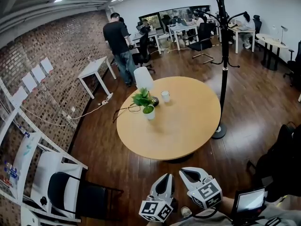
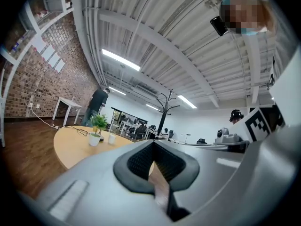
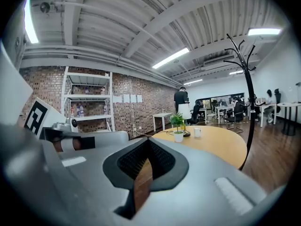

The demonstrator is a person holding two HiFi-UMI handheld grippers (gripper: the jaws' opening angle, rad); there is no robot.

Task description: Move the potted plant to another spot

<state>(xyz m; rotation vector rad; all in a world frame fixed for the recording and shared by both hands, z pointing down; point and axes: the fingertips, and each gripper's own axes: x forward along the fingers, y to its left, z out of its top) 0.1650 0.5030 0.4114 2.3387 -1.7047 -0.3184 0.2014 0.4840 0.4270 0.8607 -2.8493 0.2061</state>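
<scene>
The potted plant point(image 1: 147, 105), green leaves in a small white pot, stands on the left part of a round wooden table point(image 1: 183, 121). It also shows far ahead in the left gripper view point(image 2: 96, 128) and the right gripper view point(image 3: 178, 127). Both grippers hang side by side near the bottom of the head view, well short of the table. My left gripper point(image 1: 163, 184) point(image 2: 153, 145) is shut with nothing in it. My right gripper point(image 1: 192, 175) point(image 3: 148, 142) also looks shut and holds nothing.
A white cup point(image 1: 165, 96) and a small dark object point(image 1: 155, 100) sit beside the plant. A black coat stand point(image 1: 223, 65) rises at the table's right edge, a white chair point(image 1: 143, 78) stands behind it. A person point(image 1: 119, 44) stands farther back. White shelving point(image 1: 28, 140) and a black chair point(image 1: 70, 192) are at left.
</scene>
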